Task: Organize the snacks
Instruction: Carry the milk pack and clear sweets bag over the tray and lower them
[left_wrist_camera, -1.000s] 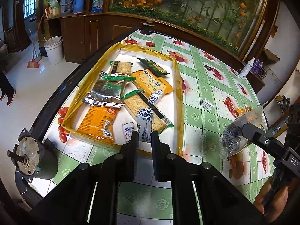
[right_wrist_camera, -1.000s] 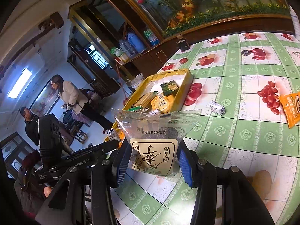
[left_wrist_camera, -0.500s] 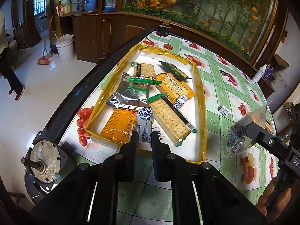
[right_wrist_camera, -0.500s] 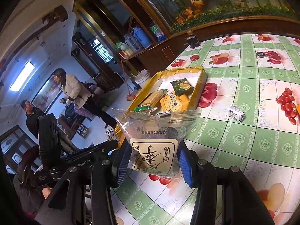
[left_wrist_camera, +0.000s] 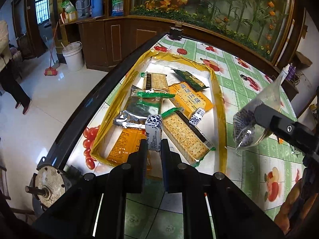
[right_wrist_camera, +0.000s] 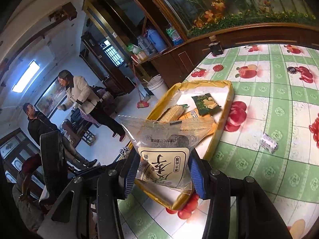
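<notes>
Both tongs have closed in over the yellow tray [left_wrist_camera: 220, 107], the left tongs [left_wrist_camera: 153, 149] clamped on a small milk candy [left_wrist_camera: 153, 132], the right tongs [right_wrist_camera: 162, 176] on a clear snack bag [right_wrist_camera: 165, 145], both near release.

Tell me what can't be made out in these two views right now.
- Left wrist view: the orange packet near the tray's front is partly hidden behind the left gripper and its small carton.
- Right wrist view: the clear snack bag in the right gripper blocks the tray's middle.
- Loose small packet: print too small.
</notes>
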Tool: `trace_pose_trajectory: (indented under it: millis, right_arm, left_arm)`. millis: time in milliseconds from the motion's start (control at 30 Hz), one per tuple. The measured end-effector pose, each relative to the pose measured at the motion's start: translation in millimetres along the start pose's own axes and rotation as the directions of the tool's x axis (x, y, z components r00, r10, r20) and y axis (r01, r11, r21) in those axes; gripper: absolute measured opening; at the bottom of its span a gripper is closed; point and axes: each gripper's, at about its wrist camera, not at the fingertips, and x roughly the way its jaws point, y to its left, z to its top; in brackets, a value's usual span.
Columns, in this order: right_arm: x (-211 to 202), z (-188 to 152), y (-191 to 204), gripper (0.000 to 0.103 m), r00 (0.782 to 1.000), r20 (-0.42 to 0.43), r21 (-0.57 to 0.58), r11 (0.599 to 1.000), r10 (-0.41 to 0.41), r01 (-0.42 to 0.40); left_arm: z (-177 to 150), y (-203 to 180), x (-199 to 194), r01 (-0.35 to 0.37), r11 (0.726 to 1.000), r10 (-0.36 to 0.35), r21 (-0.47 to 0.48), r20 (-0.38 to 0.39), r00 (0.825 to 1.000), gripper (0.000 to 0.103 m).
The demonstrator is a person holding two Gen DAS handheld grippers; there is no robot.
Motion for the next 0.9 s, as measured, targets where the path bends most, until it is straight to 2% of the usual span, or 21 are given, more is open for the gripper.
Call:
trace_pose_trajectory:
  millis: [467, 900]
  right_arm:
    - [33.9, 17.5, 10.0, 0.049, 0.999, -0.029, -0.046, 0.999, -0.030, 0.029]
    - [58.3, 19.0, 6.2, 0.049, 0.995, -0.069, -0.064, 0.996, -0.071, 0.067]
  left_arm:
    - [7.0, -6.2, 14.6, -0.133, 0.990, 0.131, 0.039, 0.046, 0.990, 0.011]
    - [8.5, -7.5, 27.1, -0.156, 0.987, 0.154, 0.048, 0.040, 0.987, 0.011]
